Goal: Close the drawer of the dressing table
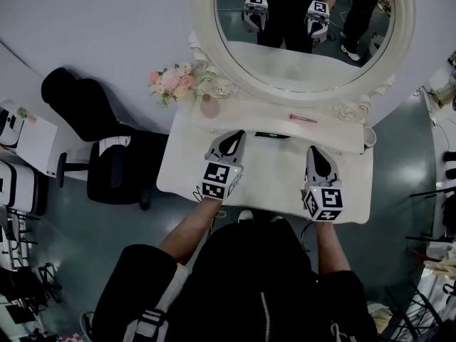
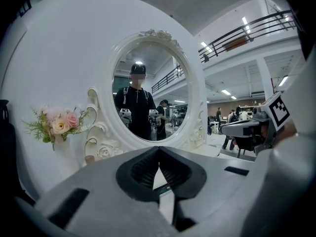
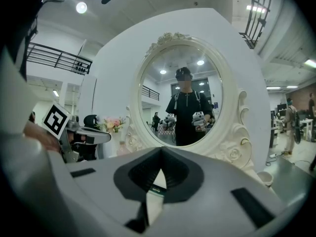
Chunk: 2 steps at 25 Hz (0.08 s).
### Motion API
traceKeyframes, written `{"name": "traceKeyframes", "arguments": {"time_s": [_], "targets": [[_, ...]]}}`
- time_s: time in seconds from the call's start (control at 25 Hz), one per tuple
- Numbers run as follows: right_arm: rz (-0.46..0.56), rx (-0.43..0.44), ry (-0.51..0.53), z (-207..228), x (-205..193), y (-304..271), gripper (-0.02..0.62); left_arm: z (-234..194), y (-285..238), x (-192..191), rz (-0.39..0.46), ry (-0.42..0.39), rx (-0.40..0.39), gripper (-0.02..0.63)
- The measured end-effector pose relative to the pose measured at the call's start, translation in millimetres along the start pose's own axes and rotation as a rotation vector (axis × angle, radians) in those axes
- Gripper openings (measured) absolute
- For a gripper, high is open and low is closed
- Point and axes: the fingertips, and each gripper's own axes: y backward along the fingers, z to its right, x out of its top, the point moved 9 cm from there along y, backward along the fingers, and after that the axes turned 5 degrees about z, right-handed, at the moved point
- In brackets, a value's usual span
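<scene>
The white dressing table (image 1: 267, 180) stands under a round white-framed mirror (image 1: 303, 30). From above I see only its top; the drawer itself is hidden from me. My left gripper (image 1: 229, 135) hovers over the left half of the top, jaws shut with nothing between them. Over the right half is my right gripper (image 1: 314, 150), also shut and empty. In the left gripper view the left gripper's (image 2: 159, 149) jaw tips meet in front of the mirror (image 2: 148, 95). The right gripper (image 3: 161, 151) looks the same in the right gripper view.
A pink-and-white flower bunch (image 1: 171, 83) and a small jar (image 1: 209, 107) sit at the table's back left. On the back ledge lie a pink stick (image 1: 303, 118) and a dark slim object (image 1: 272, 135). A black chair (image 1: 117, 162) stands at the left, a cup (image 1: 368, 135) at the right.
</scene>
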Motion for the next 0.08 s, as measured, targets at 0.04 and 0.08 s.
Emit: {"name": "traceKeyframes", "arguments": {"time_s": [0.04,0.08], "targets": [[0.000,0.000,0.000,-0.2,-0.1,0.3,-0.002,0.2,0.2,-0.7,-0.001,0.001,-0.001,0.006],[0.000,0.000,0.000,-0.5,-0.2,0.5,-0.002,0.4,0.4,-1.3,-0.002,0.002,-0.001,0.005]]}}
